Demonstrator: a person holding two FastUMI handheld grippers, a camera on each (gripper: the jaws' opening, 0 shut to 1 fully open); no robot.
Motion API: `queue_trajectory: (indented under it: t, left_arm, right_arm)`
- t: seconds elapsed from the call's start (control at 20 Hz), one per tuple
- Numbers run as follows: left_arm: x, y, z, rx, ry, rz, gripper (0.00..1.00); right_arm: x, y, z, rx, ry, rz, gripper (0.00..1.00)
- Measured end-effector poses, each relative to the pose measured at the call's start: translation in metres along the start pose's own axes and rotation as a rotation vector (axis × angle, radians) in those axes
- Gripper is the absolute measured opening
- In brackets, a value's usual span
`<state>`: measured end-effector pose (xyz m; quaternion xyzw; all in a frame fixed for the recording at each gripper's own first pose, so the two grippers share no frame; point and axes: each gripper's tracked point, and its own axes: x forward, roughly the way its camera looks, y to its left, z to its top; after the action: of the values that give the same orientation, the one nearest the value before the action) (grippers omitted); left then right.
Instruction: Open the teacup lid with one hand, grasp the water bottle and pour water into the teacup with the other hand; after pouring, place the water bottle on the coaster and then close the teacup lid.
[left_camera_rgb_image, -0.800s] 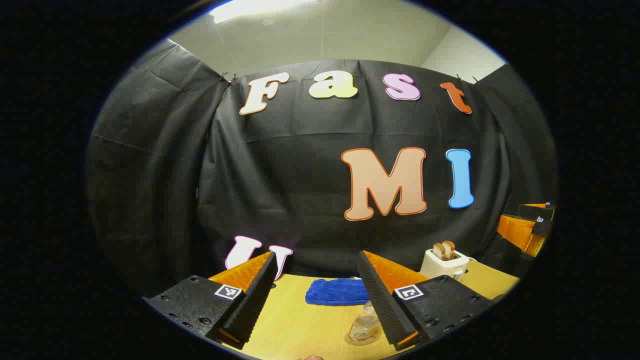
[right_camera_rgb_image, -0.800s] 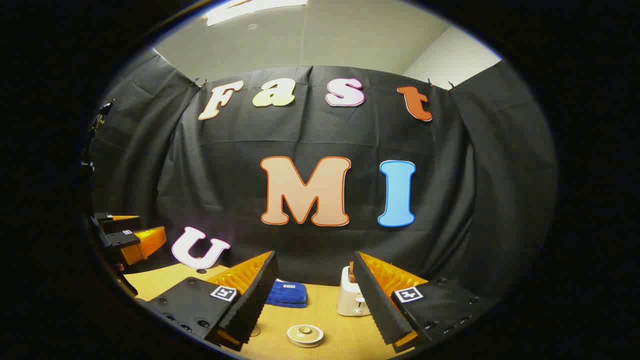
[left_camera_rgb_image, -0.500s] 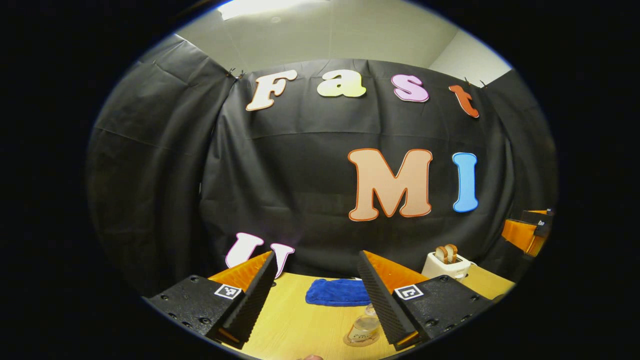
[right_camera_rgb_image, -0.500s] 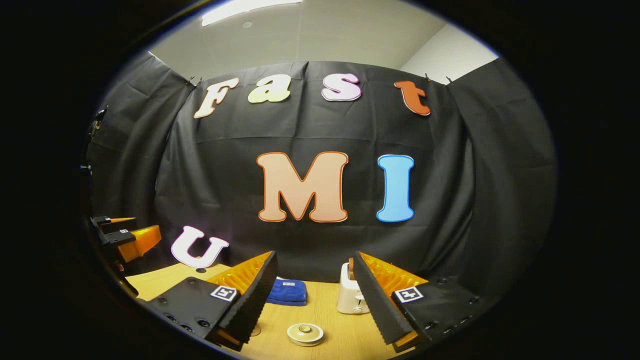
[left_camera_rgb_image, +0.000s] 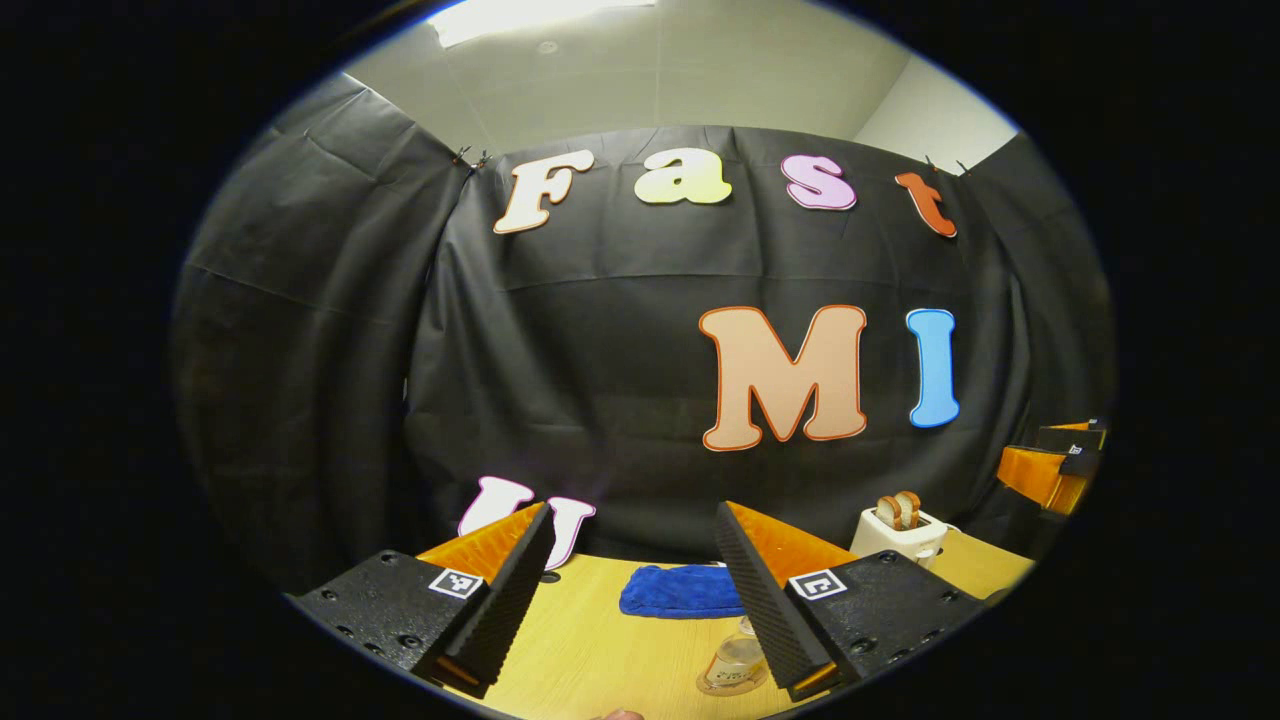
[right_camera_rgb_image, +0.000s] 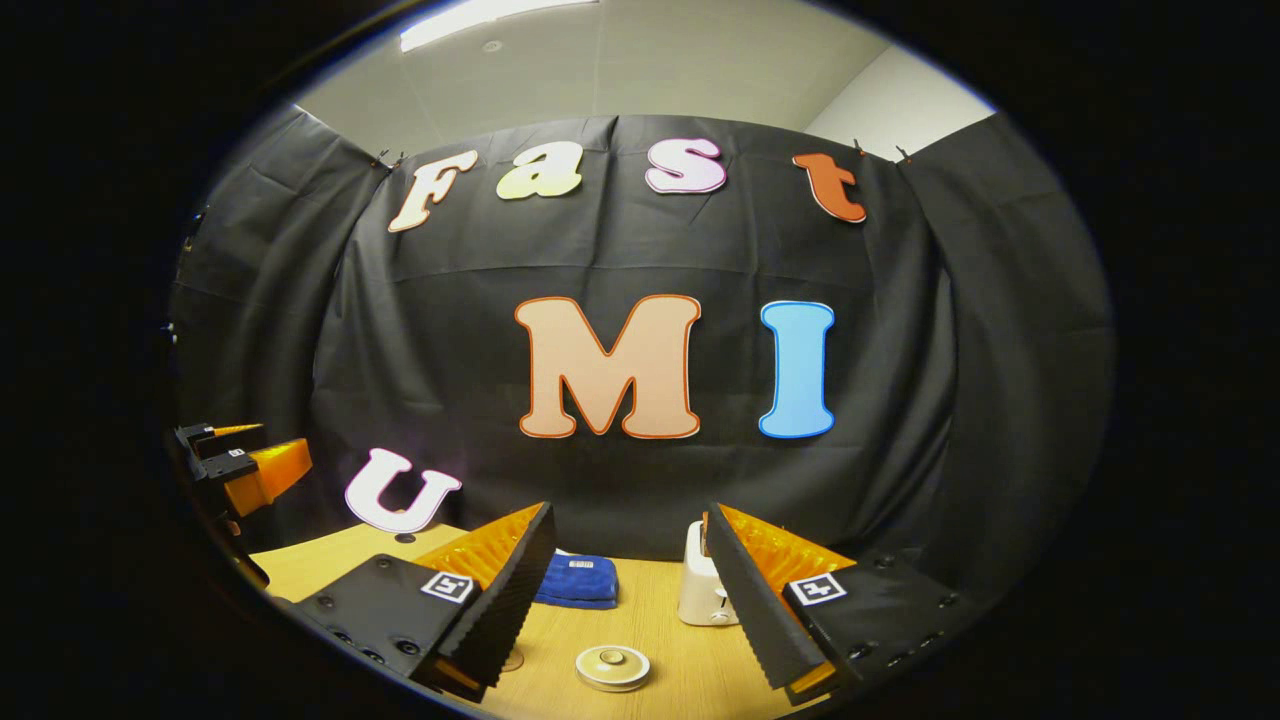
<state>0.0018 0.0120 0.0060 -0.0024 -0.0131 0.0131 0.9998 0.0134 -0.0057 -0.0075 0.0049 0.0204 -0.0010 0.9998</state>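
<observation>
On the table: a pale wooden table top (left_camera_rgb_image: 590, 650) carries the task's things, with both grippers held above its near edge.
Left gripper: the left gripper (left_camera_rgb_image: 630, 600) has its jaws wide apart and grips nothing.
Right gripper: the right gripper (right_camera_rgb_image: 625, 605) also stands wide open, nothing between its fingers.
Water bottle: a clear water bottle (left_camera_rgb_image: 738, 655) stands on a round coaster (left_camera_rgb_image: 725, 685), just beside the left gripper's right-hand finger and partly hidden by it.
Teacup: the cream teacup lid (right_camera_rgb_image: 612, 665) sits low between the right gripper's fingers, closed on its cup; the cup body is hard to make out.
Other things: a folded blue cloth (left_camera_rgb_image: 680, 592) and a white toaster (left_camera_rgb_image: 900, 530) with bread slices sit farther back.
Step in hand: by my judgement, the approach, nothing yet grasped.
Doing it well: lower the right gripper squarely over the lid's small knob, close gently, lift straight up; bring the left gripper level around the bottle's middle before squeezing.
Writing: square black-and-white markers on the fingers; the bottle's label is too small to read.
</observation>
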Motion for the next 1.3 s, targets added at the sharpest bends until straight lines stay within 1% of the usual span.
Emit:
queue_trajectory:
  t: [0.05, 0.1, 0.15, 0.2, 0.25, 0.3, 0.4, 0.45, 0.55, 0.65, 0.7, 0.75, 0.85, 0.9, 0.95, 1.0, 1.05, 1.1, 1.15, 1.2, 1.25, 1.3]
  left_arm:
    - [0.0, 0.0, 0.001, 0.002, 0.0, 0.0, 0.95]
    - [0.0, 0.0, 0.001, 0.002, -0.001, 0.001, 0.95]
    - [0.0, 0.001, 0.002, 0.0, -0.003, 0.003, 0.92]
    - [-0.001, 0.002, 0.001, -0.002, -0.003, 0.006, 0.95]
    - [-0.003, 0.004, 0.001, -0.001, -0.003, 0.009, 0.95]
    - [-0.002, 0.004, 0.001, 0.0, -0.002, 0.014, 0.92]
    - [-0.005, 0.008, 0.003, 0.003, -0.006, 0.023, 0.92]
    - [-0.008, 0.01, 0.004, 0.006, -0.007, 0.027, 0.92]
    - [-0.011, 0.013, 0.007, 0.014, -0.014, 0.036, 0.92]
    - [-0.016, 0.017, 0.01, 0.022, -0.023, 0.044, 0.92]
    - [-0.019, 0.019, 0.012, 0.024, -0.028, 0.048, 0.95]
    - [-0.021, 0.021, 0.014, 0.027, -0.032, 0.052, 0.95]
    - [-0.023, 0.023, 0.014, 0.033, -0.031, 0.059, 0.94]
    - [-0.024, 0.024, 0.013, 0.035, -0.029, 0.063, 0.94]
    - [-0.025, 0.024, 0.014, 0.037, -0.028, 0.067, 0.94]
    - [-0.029, 0.027, 0.013, 0.039, -0.027, 0.07, 0.92]
    - [-0.033, 0.029, 0.013, 0.041, -0.026, 0.074, 0.94]
    - [-0.035, 0.029, 0.013, 0.043, -0.024, 0.077, 0.94]
    - [-0.037, 0.03, 0.012, 0.045, -0.021, 0.08, 0.94]
    - [-0.039, 0.031, 0.012, 0.047, -0.02, 0.083, 0.92]
    - [-0.04, 0.032, 0.013, 0.051, -0.018, 0.087, 0.94]
    - [-0.043, 0.034, 0.013, 0.056, -0.018, 0.092, 0.94]
  right_arm:
    - [0.002, 0.0, -0.001, 0.0, 0.004, 0.001, 0.92]
    - [0.002, 0.001, -0.004, 0.002, 0.013, 0.007, 1.0]
    - [0.003, 0.001, -0.007, 0.004, 0.02, 0.013, 1.0]
    - [0.006, 0.002, -0.009, 0.003, 0.029, 0.019, 1.0]
    - [0.008, 0.002, -0.013, -0.002, 0.039, 0.021, 1.0]
    - [0.01, 0.002, -0.017, -0.006, 0.048, 0.026, 0.97]
    - [0.016, 0.005, -0.024, -0.009, 0.059, 0.042, 0.97]
    - [0.018, 0.005, -0.028, -0.013, 0.064, 0.049, 0.92]
    - [0.026, 0.006, -0.04, -0.03, 0.083, 0.061, 0.92]
    - [0.032, 0.008, -0.059, -0.047, 0.118, 0.076, 0.92]
    - [0.035, 0.008, -0.068, -0.054, 0.139, 0.082, 0.92]
    - [0.039, 0.009, -0.079, -0.058, 0.163, 0.089, 0.97]
    - [0.044, 0.008, -0.101, -0.058, 0.219, 0.095, 0.97]
    - [0.047, 0.008, -0.112, -0.053, 0.246, 0.096, 1.0]
    - [0.049, 0.007, -0.122, -0.045, 0.271, 0.097, 0.93]
    - [0.052, 0.007, -0.132, -0.036, 0.293, 0.099, 0.93]
    - [0.053, 0.006, -0.142, -0.031, 0.315, 0.1, 0.93]
    - [0.055, 0.006, -0.153, -0.033, 0.339, 0.101, 0.93]
    - [0.056, 0.005, -0.164, -0.038, 0.363, 0.103, 1.0]
    - [0.057, 0.005, -0.174, -0.04, 0.388, 0.108, 0.94]
    - [0.057, 0.005, -0.184, -0.043, 0.413, 0.113, 1.0]
    - [0.057, 0.005, -0.194, -0.05, 0.434, 0.117, 0.94]
